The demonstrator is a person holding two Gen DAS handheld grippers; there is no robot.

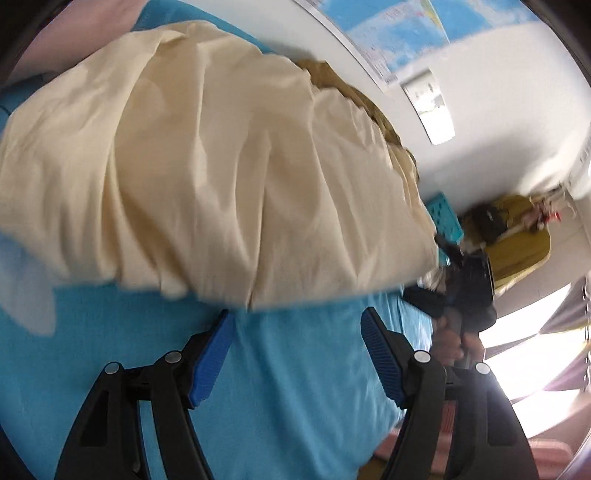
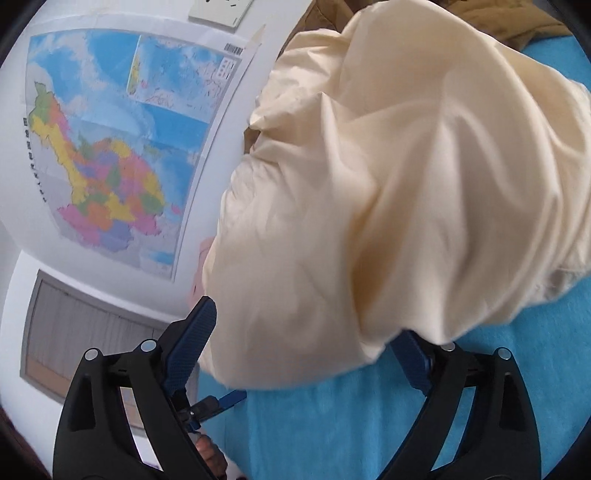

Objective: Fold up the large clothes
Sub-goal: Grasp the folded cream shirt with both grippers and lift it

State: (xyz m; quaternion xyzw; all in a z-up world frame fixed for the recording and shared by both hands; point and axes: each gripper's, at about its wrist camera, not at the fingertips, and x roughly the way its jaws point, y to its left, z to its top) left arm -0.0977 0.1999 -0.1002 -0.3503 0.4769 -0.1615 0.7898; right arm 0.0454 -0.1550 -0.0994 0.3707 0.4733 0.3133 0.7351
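under cream garment point(image 2: 406, 184), brown cloth point(image 2: 517, 22) mostly hidden.

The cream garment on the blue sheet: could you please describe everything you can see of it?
The cream garment is a large piece of thin, smooth, woven-looking cloth, bunched into a rumpled mound with deep folds. It lies on the blue sheet, next to the white wall, with brown fabric showing behind it. Neither gripper holds it: the left gripper is short of its edge, and the right gripper's open jaws straddle its near edge.
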